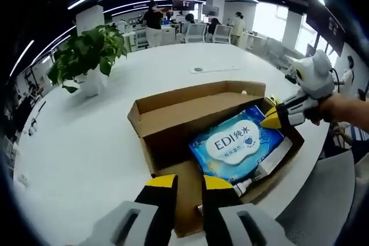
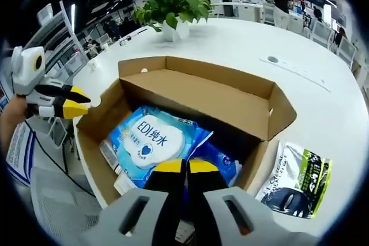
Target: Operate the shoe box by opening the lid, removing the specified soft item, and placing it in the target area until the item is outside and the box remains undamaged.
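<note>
Left gripper view: open cardboard box (image 1: pixel 173 120) sat on a white table (image 1: pixel 86 142), lid folded back toward the far side. A blue wipes pack (image 1: pixel 239 145) lay flat inside, white label up, filling most of the floor. A small tube (image 1: pixel 245 185) lay at the near inner edge beside the pack. Left gripper (image 1: pixel 189 181) hovered at the near rim of the box, yellow-tipped jaws a narrow gap apart, nothing between them. Right gripper (image 1: pixel 271 118) came in from the right, its yellow tip at the far right corner of the box, touching or just above the pack's corner; could not tell which. A potted plant (image 1: pixel 86 56) stood well back on the table; people stood at desks in the distance.

Right gripper view: box (image 2: pixel 196 93) seen from the opposite side, pack (image 2: pixel 153 136) inside. Right gripper (image 2: pixel 185 166) sat low over the pack's near corner, jaws nearly together; whether they pinched the wrapper could not be told. Left gripper (image 2: pixel 72 103) hung at the left end of the box, jaws slightly parted and empty. A black and green pouch (image 2: pixel 297 180) lay on the table just beside the box's right wall.
</note>
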The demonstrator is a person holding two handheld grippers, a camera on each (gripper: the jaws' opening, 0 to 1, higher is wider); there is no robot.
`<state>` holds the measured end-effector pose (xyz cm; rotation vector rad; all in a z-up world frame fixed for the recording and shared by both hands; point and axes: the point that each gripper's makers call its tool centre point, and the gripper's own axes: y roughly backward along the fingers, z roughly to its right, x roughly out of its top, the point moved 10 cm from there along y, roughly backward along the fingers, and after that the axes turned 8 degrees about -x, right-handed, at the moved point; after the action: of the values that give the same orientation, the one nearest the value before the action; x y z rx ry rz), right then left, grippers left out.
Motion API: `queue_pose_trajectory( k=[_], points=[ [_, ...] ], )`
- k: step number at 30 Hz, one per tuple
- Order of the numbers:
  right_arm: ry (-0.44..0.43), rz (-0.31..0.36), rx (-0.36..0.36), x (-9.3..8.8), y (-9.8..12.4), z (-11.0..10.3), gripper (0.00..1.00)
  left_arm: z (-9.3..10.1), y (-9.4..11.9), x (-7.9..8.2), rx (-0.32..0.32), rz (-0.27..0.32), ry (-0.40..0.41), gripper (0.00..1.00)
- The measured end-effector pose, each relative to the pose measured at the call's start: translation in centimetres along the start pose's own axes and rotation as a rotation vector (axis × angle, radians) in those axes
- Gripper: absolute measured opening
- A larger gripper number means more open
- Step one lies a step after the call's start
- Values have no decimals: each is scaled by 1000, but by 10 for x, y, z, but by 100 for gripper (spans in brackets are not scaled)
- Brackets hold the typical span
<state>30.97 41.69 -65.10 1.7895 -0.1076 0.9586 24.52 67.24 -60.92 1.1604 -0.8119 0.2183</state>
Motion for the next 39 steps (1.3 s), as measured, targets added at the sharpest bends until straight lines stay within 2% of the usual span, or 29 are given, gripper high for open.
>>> queue_pose_trajectory(
  k=[7,10,12,16,19,24,29,31,32,39],
  points=[
    [5,4,-3,-4,-2,2,0,5,-30,-4,-78,-49,37,20],
    [-2,5,-1,-5,-2,3,0,5,-42,-6,-116,-46,79,20],
    [-10,6,2,-6,-3,4,0,4,-51,-6,-135,-33,136,20],
    [-24,9,6,-8,-3,5,0,-1,-65,-6,-137,-67,150,20],
    [-29,13,7,-10,-4,5,0,0,-75,-7,-175,-88,195,20],
    [-45,18,15,-10,-4,5,0,0,-80,-9,-176,-102,225,20],
    [-52,23,13,-11,-4,4,0,-5,-80,-11,-173,-88,287,13],
    [-57,24,13,-11,-4,4,0,-3,-81,-12,-169,-87,282,11],
    [-58,24,13,-11,-4,4,0,-3,-82,-12,-164,-88,278,6],
    [-58,33,4,-11,-2,2,0,-3,-79,-9,-151,-86,301,2]
  ],
)
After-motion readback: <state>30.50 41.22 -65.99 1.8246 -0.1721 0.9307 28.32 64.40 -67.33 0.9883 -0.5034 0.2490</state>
